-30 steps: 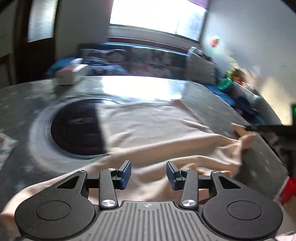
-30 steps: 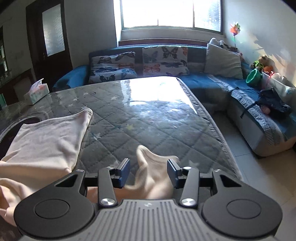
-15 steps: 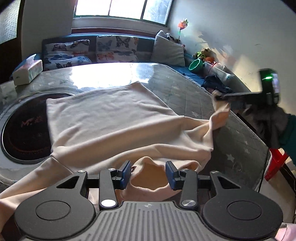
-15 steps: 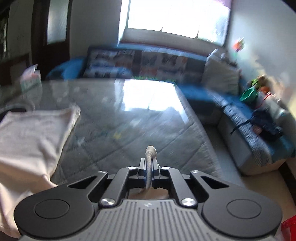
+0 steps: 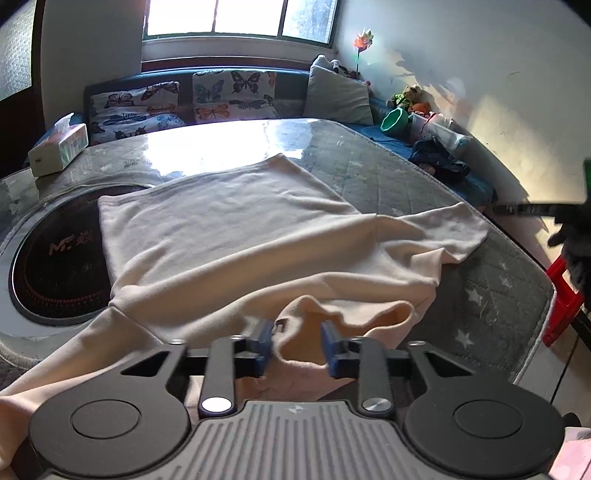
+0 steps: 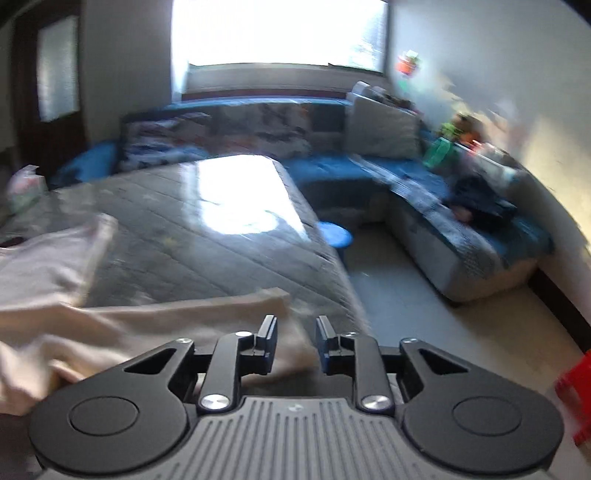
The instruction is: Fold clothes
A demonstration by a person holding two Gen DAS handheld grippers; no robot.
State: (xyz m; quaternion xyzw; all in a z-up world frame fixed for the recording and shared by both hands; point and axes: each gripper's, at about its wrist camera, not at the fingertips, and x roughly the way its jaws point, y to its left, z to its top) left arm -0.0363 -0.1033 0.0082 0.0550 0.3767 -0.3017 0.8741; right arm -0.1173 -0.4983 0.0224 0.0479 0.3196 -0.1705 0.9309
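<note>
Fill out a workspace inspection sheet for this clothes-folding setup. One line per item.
Surface: table with a glossy top over a quilted grey cover.
Job's things: cream garment spread flat, one sleeve laid out toward the table edge.
Clutter: tissue box; round black hob partly under the garment.
Grippers: left gripper has just been closing, collar fold between its fingers, pressing unclear; right gripper has just been opening, nothing between its fingers.
Cables: nothing seen.
Surroundings: sofa, window, red stool.
</note>
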